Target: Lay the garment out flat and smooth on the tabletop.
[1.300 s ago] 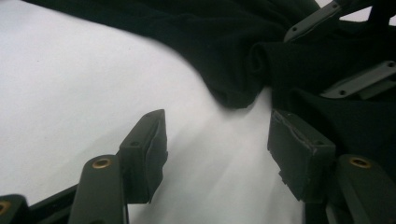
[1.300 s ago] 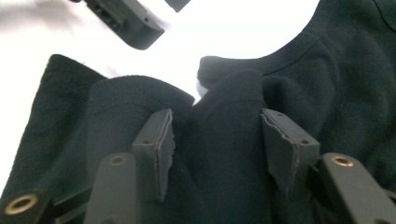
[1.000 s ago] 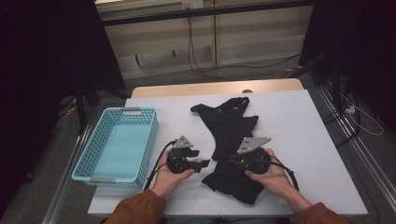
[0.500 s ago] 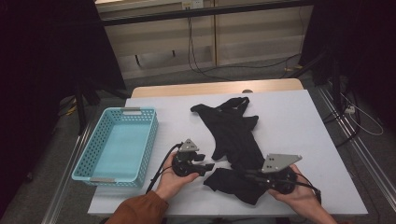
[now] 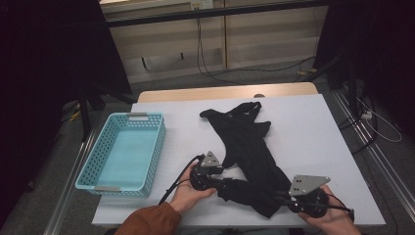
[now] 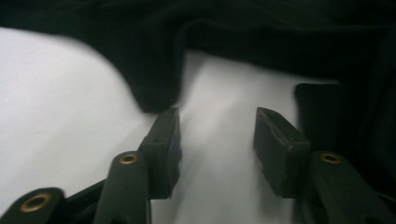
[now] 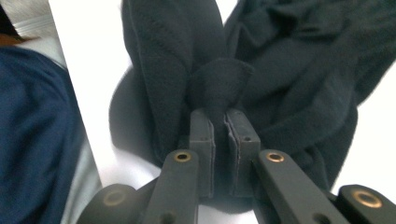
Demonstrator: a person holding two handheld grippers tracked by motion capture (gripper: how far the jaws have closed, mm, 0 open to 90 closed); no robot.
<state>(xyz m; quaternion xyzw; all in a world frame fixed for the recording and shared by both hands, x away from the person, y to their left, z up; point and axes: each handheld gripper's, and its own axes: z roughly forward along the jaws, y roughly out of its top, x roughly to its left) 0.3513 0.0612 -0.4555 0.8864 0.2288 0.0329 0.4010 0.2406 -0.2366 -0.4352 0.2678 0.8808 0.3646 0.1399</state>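
Black garment (image 5: 249, 161) lies spread along the white counter (image 5: 313, 127) beside the blue basket (image 5: 122, 152), its near end pinched in the right gripper (image 7: 218, 123) for pulling, while the left gripper (image 6: 215, 128), jaws apart and just closing with nothing between them, nears an edge

Black cloth on white, pale blue beside it

The garment (image 5: 249, 147) between my grippers was plain black, unpatterned, on a white table (image 5: 313, 127) with a tan wooden far edge. The basket (image 5: 98, 161) was light blue with perforated walls. My left sleeve (image 5: 147, 223) was rust orange; my jaws were black with brass-coloured pins.
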